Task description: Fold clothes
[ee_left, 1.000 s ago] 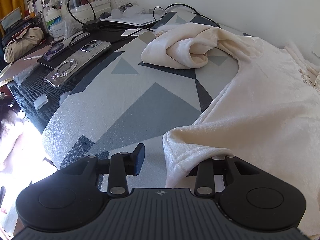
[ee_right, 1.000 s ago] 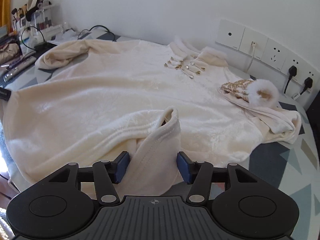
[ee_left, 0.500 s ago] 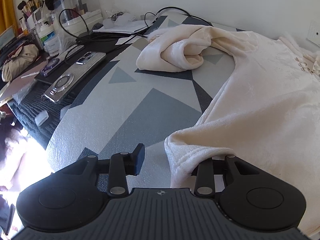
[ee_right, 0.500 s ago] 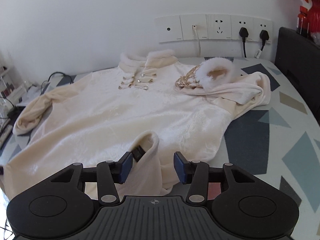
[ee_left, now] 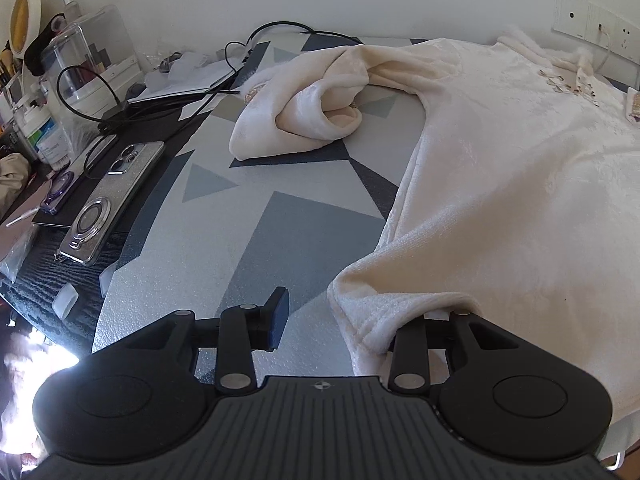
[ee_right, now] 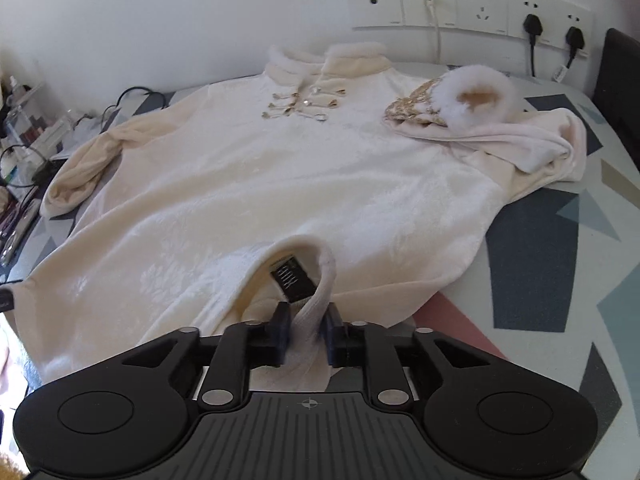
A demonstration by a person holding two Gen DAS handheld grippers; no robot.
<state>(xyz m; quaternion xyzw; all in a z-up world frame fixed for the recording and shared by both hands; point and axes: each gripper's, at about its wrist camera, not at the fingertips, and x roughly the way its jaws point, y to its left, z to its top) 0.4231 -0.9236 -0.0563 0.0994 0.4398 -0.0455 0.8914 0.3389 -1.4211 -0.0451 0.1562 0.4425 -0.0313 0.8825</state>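
A cream plush garment (ee_right: 288,184) lies spread on the patterned table, collar at the far side, with a fur-cuffed sleeve (ee_right: 472,96) folded at the right and the other sleeve (ee_left: 304,116) bunched at the left. My right gripper (ee_right: 305,332) is shut on the garment's near hem, where a black label (ee_right: 292,278) shows. My left gripper (ee_left: 360,316) is open at the hem's left corner (ee_left: 372,312); the cloth lies over its right finger and the left finger (ee_left: 276,316) is bare.
Phones in cases (ee_left: 108,208), black cables (ee_left: 92,92), a clear organiser (ee_left: 88,60) and bottles crowd the table's left side. Wall sockets with plugs (ee_right: 532,24) are behind the garment. The table edge is near on the left.
My right gripper has closed on the hem fold between its fingers. The left gripper has stayed open at the hem corner while its view shifted slightly right.
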